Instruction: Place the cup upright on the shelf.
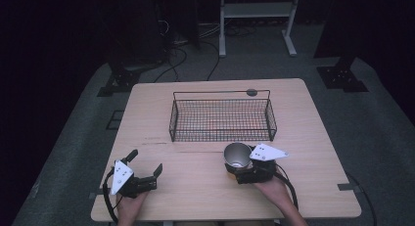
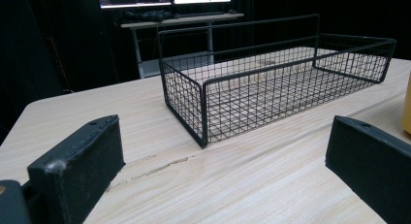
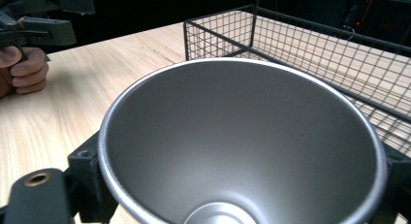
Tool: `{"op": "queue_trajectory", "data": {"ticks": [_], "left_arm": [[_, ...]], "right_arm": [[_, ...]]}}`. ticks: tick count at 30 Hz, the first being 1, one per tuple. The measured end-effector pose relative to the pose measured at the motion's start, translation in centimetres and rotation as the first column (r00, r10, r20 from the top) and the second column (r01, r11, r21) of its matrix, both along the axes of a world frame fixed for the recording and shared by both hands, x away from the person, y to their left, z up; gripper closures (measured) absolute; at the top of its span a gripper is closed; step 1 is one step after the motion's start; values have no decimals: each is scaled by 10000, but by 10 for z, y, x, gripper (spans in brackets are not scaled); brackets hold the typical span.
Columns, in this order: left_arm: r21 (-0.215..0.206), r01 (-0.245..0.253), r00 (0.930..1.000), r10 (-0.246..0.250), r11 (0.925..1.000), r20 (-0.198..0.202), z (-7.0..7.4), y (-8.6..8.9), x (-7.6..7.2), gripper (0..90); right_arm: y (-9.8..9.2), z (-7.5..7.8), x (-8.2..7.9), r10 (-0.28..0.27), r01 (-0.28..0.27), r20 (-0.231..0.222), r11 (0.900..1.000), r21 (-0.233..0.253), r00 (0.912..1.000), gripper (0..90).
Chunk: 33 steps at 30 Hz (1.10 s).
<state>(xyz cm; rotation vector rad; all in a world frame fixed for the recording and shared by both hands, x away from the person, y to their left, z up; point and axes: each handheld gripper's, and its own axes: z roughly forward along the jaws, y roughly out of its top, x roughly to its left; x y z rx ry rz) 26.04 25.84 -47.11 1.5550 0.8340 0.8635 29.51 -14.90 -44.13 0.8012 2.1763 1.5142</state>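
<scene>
- Steel cup (image 3: 242, 141) sits pinched between the right gripper (image 1: 243, 171) jaws, beside the wire basket (image 1: 222, 119).
- Left gripper (image 1: 145, 167) rests on the counter (image 1: 195, 187), jaws spread (holding nothing).
- Risk: smooth tapered wall may slip free.

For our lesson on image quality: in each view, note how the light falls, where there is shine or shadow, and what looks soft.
High view: table lit, surroundings nearly black. Left gripper view: wire basket sharp, the near jaws soft, background dark. Right gripper view: metal cup shows a smooth grey sheen with a bright rim, and the left gripper farther off looks dim.
</scene>
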Motion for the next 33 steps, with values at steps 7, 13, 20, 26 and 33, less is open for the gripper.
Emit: {"op": "queue_trajectory", "data": {"ticks": [7, 13, 20, 26, 33], "left_arm": [[9, -9, 10000, 9, 10000, -1, 0, 0, 0, 0], [5, -6, 10000, 6, 10000, 0, 0, 0, 0, 0], [-2, -6, 10000, 6, 10000, -2, 0, 0, 0, 0], [-6, -8, 10000, 8, 10000, 2, 0, 0, 0, 0], [14, -11, 10000, 11, 10000, -3, 0, 0, 0, 0]], "right_arm": [[-4, 12, 4, -59, 59, 138, 10000, 23, 9999, 113], [-6, 19, 7, -103, 102, 165, 9999, 60, 9998, 113], [-6, 27, 11, -121, 121, 284, 9999, 1, 9995, 113], [-8, 33, 16, -148, 147, 325, 9999, 34, 9994, 113], [-8, 39, 22, -189, 189, 320, 9998, 4, 9993, 113]]}}
